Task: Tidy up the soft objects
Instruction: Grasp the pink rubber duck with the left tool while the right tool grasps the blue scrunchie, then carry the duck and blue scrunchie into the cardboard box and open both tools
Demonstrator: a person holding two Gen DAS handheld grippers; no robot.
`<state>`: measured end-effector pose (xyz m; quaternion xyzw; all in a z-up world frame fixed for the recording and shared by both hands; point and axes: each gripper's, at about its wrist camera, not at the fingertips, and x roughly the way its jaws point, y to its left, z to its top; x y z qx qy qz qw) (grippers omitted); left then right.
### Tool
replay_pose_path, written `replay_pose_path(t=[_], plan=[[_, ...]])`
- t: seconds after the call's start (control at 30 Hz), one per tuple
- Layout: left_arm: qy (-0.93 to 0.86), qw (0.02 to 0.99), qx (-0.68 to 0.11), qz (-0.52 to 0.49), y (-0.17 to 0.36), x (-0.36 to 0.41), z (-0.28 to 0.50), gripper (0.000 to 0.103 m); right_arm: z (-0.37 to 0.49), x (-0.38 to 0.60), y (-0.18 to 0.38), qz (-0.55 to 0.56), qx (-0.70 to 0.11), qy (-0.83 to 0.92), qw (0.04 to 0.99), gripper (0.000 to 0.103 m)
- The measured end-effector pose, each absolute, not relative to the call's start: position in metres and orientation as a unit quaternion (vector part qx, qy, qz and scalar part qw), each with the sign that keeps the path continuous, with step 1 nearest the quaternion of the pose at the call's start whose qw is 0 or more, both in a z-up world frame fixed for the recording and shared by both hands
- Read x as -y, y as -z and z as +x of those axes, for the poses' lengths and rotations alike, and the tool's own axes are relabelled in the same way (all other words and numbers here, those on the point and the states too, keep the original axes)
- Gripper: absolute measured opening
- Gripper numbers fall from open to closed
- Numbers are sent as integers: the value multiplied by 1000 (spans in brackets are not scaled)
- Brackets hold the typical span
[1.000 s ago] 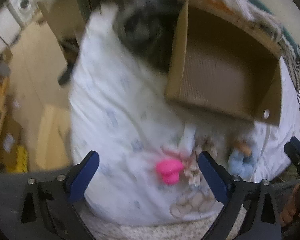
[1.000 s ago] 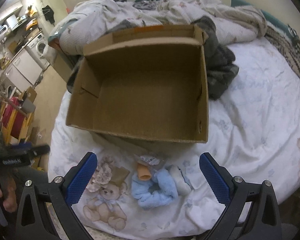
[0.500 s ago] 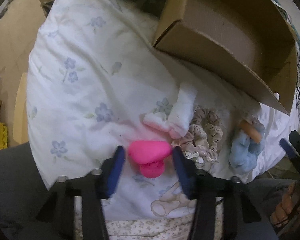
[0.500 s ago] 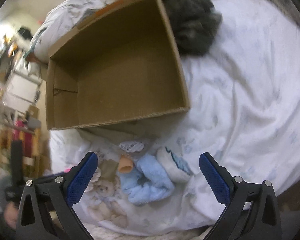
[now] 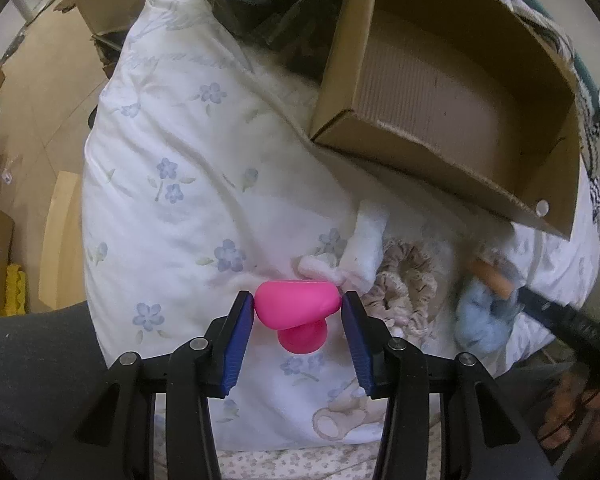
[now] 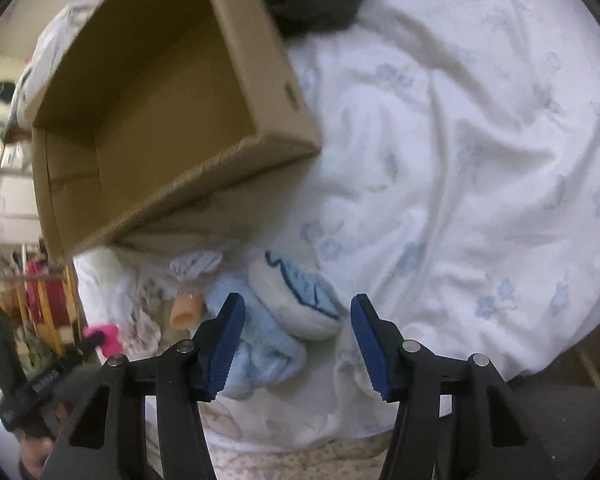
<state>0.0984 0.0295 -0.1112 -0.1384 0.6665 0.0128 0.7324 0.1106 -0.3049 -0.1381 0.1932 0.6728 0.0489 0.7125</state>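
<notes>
Left wrist view: left tool (image 5: 298,312) has its blue pads either side of the pink soft toy (image 5: 296,309), touching or nearly touching both flanks; it reads as clenched on it. The toy's round foot hangs just below the pads, over the flowered bed cover (image 5: 172,184). Ahead and right of the tool lie a white sock (image 5: 364,246), a beige scrunchie (image 5: 404,292) and, further right, a light blue plush (image 5: 482,320). The cardboard box (image 5: 452,92), with nothing visible inside, sits well ahead, up and right.

Judgement: squeeze only enough to dent the toy; lift straight up to clear the sock touching its far side, then carry over the box's near wall before letting go.

Right wrist view: right tool (image 6: 296,318) is released, jaws spread wide, hovering just above the light blue plush (image 6: 260,354) and a white-and-blue soft piece (image 6: 296,300) between the pads. The box (image 6: 156,92) lies ahead and left.

Judgement: lower so both pads bracket the plush's bulk, not the bed cover, before closing; loose fabric may snag.
</notes>
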Motion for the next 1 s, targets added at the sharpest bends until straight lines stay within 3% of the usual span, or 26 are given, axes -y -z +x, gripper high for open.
replay_pose_path(t=[0.33,0.4,0.57,1.0], plan=[[-11,743,-659,-119,107,-22,105,42,110,252,150,79,-690,-87,714,62],[-11,747,-655,-115,105,-21,105,42,113,243,146,69,-682,-95,722,49],[-12,759,-643,-104,100,-17,102,42,113,229,135,49,-663,-116,738,34],[-39,781,-612,-115,83,-39,91,42,72,263,64,112,-579,-159,792,33]])
